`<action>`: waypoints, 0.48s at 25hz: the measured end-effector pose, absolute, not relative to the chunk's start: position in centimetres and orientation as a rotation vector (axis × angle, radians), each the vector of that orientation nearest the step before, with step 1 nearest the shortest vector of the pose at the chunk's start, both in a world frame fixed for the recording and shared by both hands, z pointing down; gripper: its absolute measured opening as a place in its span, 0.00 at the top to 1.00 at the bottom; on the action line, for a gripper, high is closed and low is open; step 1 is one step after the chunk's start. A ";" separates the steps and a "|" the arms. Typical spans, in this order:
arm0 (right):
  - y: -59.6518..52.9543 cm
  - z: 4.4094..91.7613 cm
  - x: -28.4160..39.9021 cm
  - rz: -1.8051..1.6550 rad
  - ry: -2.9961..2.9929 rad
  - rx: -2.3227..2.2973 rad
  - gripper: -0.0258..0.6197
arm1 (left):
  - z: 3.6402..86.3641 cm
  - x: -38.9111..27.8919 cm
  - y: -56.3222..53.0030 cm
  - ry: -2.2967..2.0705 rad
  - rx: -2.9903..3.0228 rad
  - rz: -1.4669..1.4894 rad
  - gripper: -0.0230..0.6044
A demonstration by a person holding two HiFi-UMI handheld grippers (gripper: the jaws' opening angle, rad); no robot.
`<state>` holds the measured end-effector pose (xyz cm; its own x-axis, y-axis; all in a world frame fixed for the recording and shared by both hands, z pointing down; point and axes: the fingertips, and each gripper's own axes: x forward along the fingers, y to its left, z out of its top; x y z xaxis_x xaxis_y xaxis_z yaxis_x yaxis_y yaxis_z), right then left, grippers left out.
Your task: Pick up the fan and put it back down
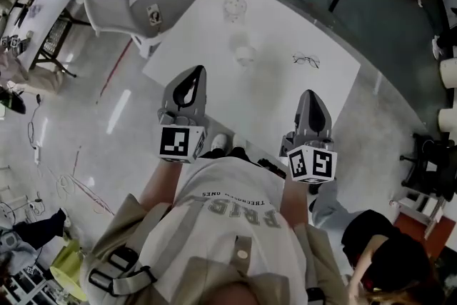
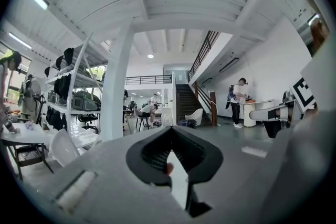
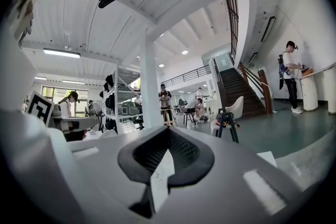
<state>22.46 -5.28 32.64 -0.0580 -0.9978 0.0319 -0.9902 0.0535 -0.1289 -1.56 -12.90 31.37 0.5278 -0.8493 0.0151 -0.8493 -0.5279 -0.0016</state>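
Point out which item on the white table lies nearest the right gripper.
The eyeglasses, a thin dark frame just beyond the right gripper; the three pale round items sit farther left.

Only legible txt: big print on the person's shirt (image 1: 239, 216), seen upside down, approx. "FRI…"; the smaller line by it was too small to read. Left cube (image 1: 181, 142) & right cube (image 1: 312, 165) bore b/w square codes.
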 end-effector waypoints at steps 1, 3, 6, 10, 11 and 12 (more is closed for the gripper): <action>-5.4 32.6 22.4 -0.166 2.232 -2.109 0.96 | 31.2 -1.5 -13.0 -1.521 2.739 0.015 0.94; -5.6 32.5 22.3 -0.150 2.236 -2.111 0.96 | 31.0 -1.2 -13.1 -1.521 2.746 0.007 0.94; -6.0 32.8 22.1 -0.126 2.259 -2.142 0.96 | 31.0 -1.1 -13.3 -1.520 2.751 0.000 0.94; -6.5 33.1 21.6 -0.114 2.291 -2.168 0.96 | 31.1 -1.3 -13.6 -1.520 2.736 0.005 0.94; -6.6 33.1 21.5 -0.116 2.292 -2.166 0.96 | 31.2 -1.4 -13.7 -1.523 2.733 0.008 0.94; -6.7 33.1 21.5 -0.116 2.294 -2.164 0.96 | 31.2 -1.5 -13.9 -1.527 2.729 0.011 0.94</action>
<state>21.52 -6.68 33.13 -0.0594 -0.9964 0.0607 -0.9974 0.0568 -0.0437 -1.48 -13.86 31.23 0.5230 -0.8522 0.0129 -0.8523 -0.5230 0.0087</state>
